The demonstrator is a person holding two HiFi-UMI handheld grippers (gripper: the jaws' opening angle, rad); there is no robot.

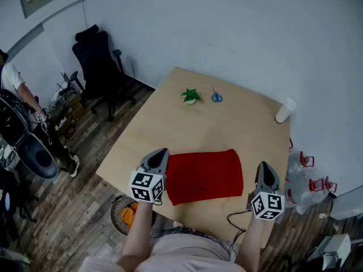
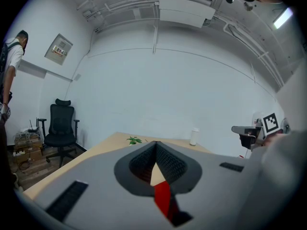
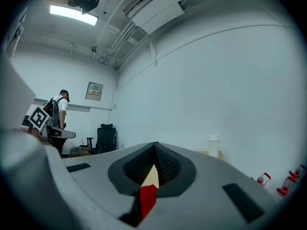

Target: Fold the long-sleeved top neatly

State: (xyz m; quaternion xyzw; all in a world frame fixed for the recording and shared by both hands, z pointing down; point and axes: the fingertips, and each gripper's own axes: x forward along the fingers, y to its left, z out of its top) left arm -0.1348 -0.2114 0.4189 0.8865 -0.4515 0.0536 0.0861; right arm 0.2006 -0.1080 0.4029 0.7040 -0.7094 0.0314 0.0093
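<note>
Top [image 1: 204, 175]: red folded rectangle, flat on the table's [image 1: 238, 123] near part, between the 2 grippers.
Left gripper [image 1: 163, 151]: jaws together, empty, just beside the top's left edge.
Right gripper [image 1: 265, 165]: jaws together, empty, right of the top, apart.

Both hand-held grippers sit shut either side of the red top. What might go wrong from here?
1. The red top lies near the table's front edge; a pull toward the person may drag it off.
2. The left hand-held gripper and right hand-held gripper are shut and empty, so nudging the cloth would likely rumple its fold.
3. The loose cable by the right one might snag.
</note>
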